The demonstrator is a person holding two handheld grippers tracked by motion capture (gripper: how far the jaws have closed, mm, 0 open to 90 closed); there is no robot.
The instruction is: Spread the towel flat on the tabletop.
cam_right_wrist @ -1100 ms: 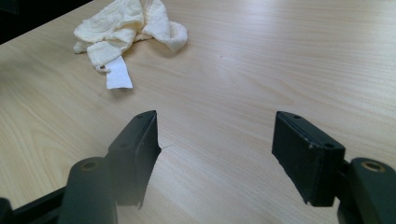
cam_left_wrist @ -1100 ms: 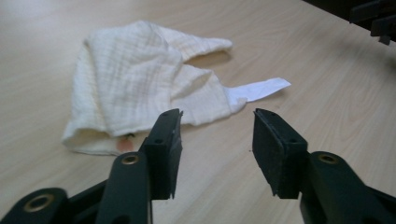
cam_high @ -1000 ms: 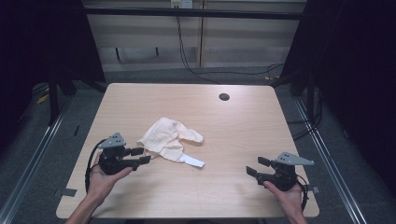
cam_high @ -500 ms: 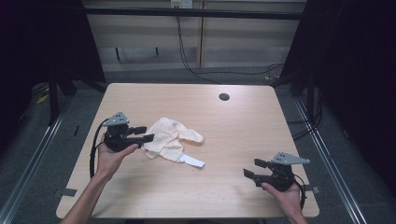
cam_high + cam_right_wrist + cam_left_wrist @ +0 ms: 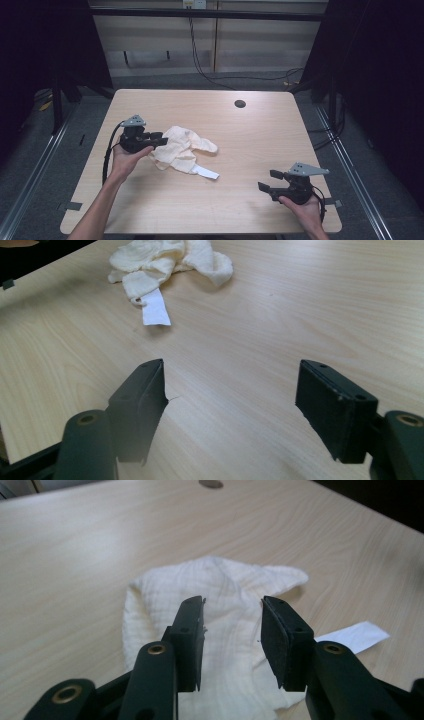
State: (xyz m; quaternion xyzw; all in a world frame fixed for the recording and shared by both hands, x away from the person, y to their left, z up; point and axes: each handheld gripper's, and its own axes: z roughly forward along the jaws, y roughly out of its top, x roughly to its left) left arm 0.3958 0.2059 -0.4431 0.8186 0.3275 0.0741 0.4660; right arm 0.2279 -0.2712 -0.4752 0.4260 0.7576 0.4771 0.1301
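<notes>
A crumpled cream cloth [image 5: 182, 149] with a white label [image 5: 206, 173] lies left of the table's middle. My left gripper [image 5: 156, 140] reaches over the cloth's left edge, pointing right. In the left gripper view its jaws [image 5: 232, 642] stand apart above the cloth [image 5: 225, 587]; they have just been closing, with a clear gap and fabric below them, and the pads press on nothing. My right gripper [image 5: 266, 180] rests near the front right corner, open wide with bare wood between its jaws [image 5: 230, 410]. In the right gripper view the cloth [image 5: 167, 260] and label [image 5: 154, 307] lie far off.
The light wooden table [image 5: 260, 140] has a dark round cable hole [image 5: 240, 104] near its back edge. Dark floor and metal rails surround the table. Cables hang along the back wall.
The left hand has moved away from the front edge and toward the cloth, and its jaws now reach over the cloth's left edge and stand narrower. The right hand has stayed put.
</notes>
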